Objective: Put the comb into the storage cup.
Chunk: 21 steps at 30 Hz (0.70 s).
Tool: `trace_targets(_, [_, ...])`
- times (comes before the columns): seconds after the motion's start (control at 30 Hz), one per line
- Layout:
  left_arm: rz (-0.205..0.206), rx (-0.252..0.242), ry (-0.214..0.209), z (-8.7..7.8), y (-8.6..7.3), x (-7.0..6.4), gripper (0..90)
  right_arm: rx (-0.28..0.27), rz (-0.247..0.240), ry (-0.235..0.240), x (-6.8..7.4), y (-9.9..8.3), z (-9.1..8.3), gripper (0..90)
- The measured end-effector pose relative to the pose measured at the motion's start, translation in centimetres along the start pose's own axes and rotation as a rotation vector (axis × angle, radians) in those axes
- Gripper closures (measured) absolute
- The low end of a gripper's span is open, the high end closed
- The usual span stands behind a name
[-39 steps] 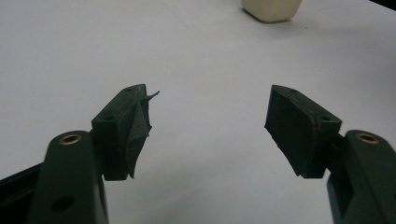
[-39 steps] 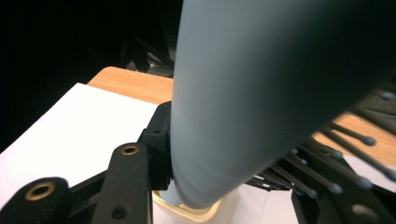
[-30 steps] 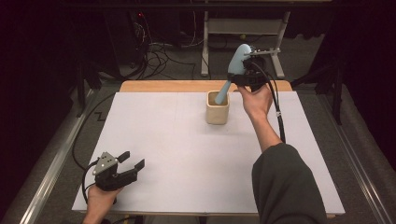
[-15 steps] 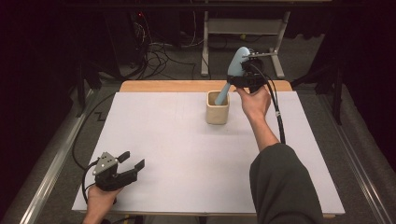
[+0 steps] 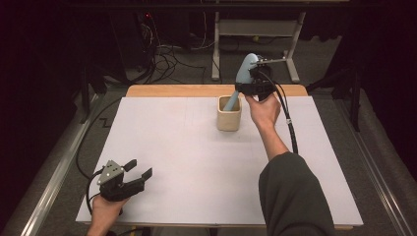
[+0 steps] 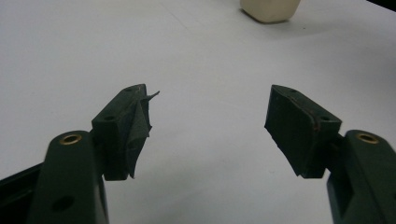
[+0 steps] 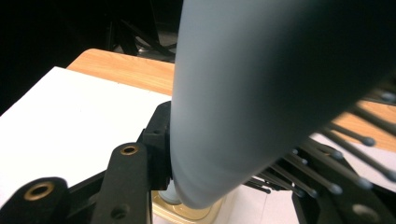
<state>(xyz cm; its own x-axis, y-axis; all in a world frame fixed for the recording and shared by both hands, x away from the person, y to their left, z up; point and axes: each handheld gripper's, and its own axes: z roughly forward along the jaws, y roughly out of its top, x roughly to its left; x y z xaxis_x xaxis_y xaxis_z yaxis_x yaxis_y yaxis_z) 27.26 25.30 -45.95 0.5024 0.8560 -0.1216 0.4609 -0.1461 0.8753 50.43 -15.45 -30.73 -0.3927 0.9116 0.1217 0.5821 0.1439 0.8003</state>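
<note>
Black left gripper (image 5: 135,176) rested at the table's (image 5: 196,162) near edge, jaws wide apart and empty. Farther off, the right gripper (image 5: 248,87) clamped a pale-blue brush (image 5: 244,73), handle angled down into the cup (image 5: 229,113), forearm stretched forward. Judged risk: sideways pull on the handle could tip the cup.

hairbrush (image 5: 244,78): pale blue-grey, dark ball-tipped bristles, tilted with head up and to the right, handle end down inside the cup | cup (image 5: 229,114): cream, squarish, upright, open top, on the white tabletop at far centre, near the wooden edge
</note>
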Motion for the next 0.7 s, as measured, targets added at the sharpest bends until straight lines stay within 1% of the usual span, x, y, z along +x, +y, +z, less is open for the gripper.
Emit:
trace_targets(0.17, [0.003,0.003,-0.002,0.05,0.01,-0.02,31.3,0.004,0.001,0.000,-0.20,-0.24,0.10,55.0])
trace_targets(0.27, [0.001,0.002,-0.001,0.07,0.01,-0.01,31.3,0.003,0.010,0.001,-0.32,-0.37,0.07,55.0])
trace_targets(0.7, [-0.002,0.002,-0.002,0.08,-0.01,0.03,31.4,0.013,-0.002,-0.004,-0.24,-0.77,0.41,54.7])
